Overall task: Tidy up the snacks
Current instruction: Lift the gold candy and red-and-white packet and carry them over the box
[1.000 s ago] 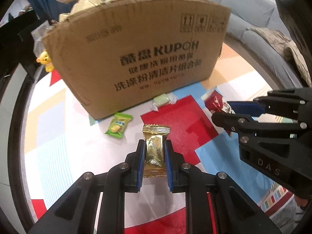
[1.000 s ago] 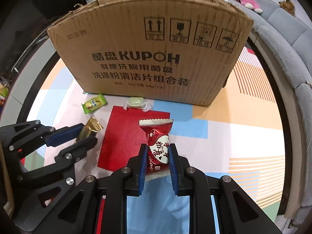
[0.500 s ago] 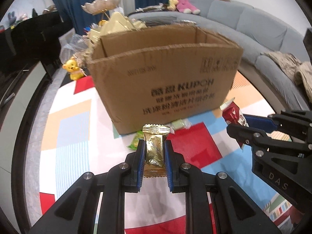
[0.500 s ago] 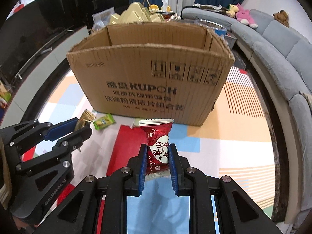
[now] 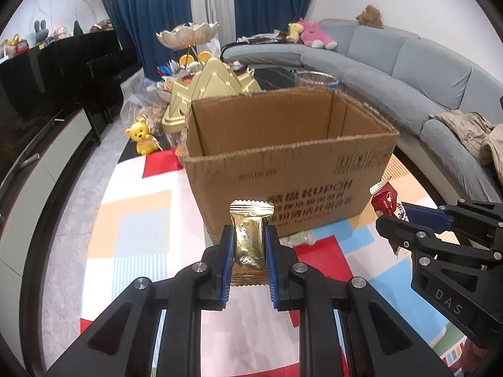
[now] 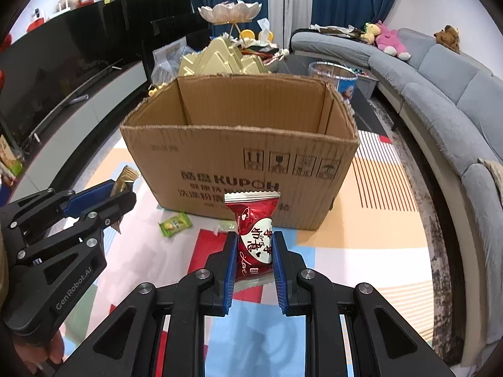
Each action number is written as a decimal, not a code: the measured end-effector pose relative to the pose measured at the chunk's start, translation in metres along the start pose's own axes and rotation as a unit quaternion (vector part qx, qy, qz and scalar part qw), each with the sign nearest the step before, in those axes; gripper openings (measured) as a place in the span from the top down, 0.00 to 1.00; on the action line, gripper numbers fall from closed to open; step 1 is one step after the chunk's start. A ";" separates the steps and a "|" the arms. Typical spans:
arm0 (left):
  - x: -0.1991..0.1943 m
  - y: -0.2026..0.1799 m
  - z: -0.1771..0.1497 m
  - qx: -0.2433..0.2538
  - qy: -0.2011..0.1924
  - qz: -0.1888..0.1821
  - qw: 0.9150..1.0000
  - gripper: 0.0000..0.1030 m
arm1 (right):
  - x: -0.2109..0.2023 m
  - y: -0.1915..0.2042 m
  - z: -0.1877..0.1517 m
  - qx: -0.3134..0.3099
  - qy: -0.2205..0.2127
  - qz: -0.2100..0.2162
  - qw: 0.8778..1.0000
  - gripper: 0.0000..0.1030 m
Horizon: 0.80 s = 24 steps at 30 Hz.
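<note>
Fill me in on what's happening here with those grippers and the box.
A person is tidying snacks with a hand-held gripper in each hand. The left gripper has its jaws shut on a gold-wrapped candy, and the right gripper is shut on a red-wrapped candy. Both are held in the air in front of the open cardboard box, not yet over it. A green candy and a pale wrapped one lie on the mat by the box's base.
</note>
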State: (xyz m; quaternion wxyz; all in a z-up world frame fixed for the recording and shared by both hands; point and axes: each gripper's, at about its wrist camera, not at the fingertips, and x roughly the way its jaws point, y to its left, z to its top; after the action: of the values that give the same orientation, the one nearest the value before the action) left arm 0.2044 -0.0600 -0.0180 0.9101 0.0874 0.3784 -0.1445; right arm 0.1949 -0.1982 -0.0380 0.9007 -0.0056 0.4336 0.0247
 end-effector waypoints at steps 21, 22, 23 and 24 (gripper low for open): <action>-0.027 0.004 0.043 -0.006 -0.068 0.011 0.998 0.80 | -0.042 0.007 0.035 -0.004 -0.084 -0.002 0.996 0.78; -0.028 0.004 0.046 -0.006 -0.072 0.012 0.997 0.80 | -0.043 0.007 0.037 -0.003 -0.087 0.000 0.996 0.78; -0.028 0.003 0.049 -0.006 -0.076 0.011 0.997 0.80 | -0.044 0.007 0.038 -0.003 -0.090 0.000 0.996 0.78; -0.029 0.004 0.051 -0.007 -0.079 0.007 0.997 0.80 | -0.045 0.007 0.040 -0.003 -0.093 0.000 0.996 0.78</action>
State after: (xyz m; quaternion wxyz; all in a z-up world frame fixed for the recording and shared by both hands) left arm 0.2201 -0.0648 0.0388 0.9387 0.0724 0.3056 -0.1420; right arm 0.1978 -0.1922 0.0217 0.9370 -0.0060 0.3484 0.0267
